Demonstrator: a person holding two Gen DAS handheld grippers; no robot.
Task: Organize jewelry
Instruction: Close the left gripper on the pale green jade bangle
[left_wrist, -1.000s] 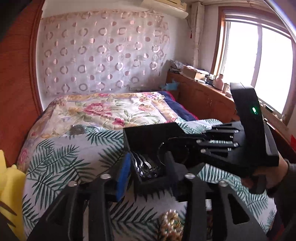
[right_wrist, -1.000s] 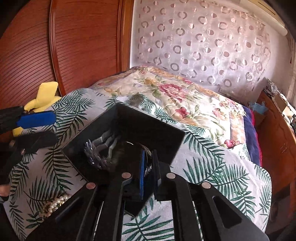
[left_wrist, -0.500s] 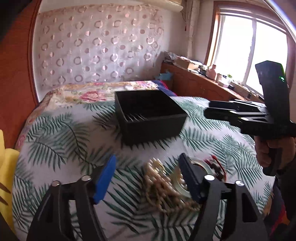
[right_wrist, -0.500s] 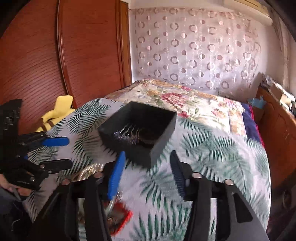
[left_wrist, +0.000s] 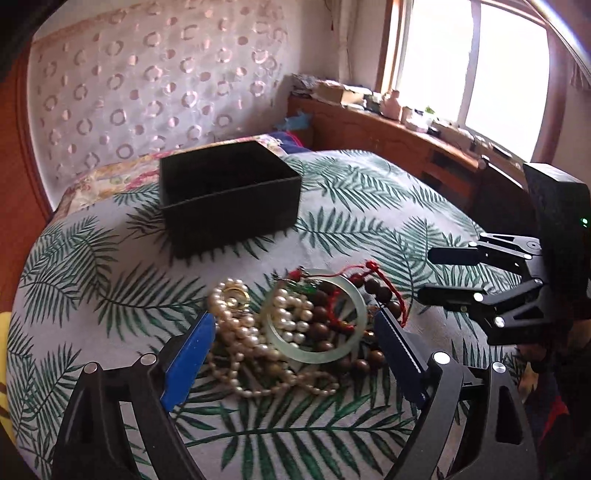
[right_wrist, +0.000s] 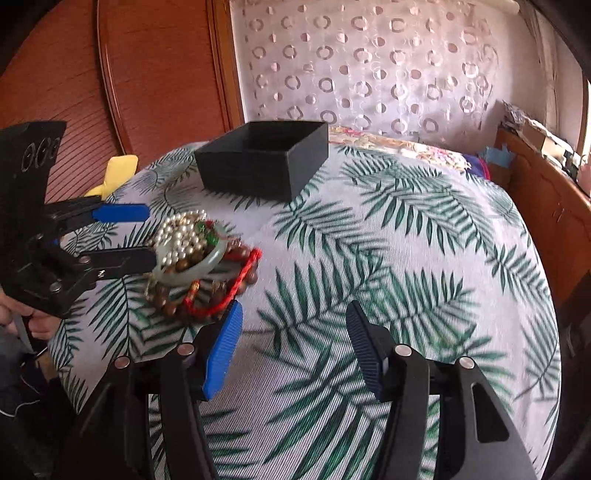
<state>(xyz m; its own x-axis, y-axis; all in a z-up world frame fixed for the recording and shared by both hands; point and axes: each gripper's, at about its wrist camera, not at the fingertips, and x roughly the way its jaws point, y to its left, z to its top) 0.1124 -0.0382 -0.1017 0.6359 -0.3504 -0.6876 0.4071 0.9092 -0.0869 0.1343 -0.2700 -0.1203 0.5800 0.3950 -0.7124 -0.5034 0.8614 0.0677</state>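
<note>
Two tongs (left_wrist: 293, 350) (right_wrist: 293, 345) spread empty, left still widening, smooth jade bangle (left_wrist: 317, 314), knobbly pearls (left_wrist: 236, 332), matte square box (left_wrist: 229, 195)

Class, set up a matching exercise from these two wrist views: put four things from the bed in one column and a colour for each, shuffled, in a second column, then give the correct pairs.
Things:
1. box
2. bangle
3. bead necklace
4. cord

Colours:
A. red
B. black
C. pale green
D. pearly white

Pairs: 1-B, 2-C, 3-D, 4-A
</note>
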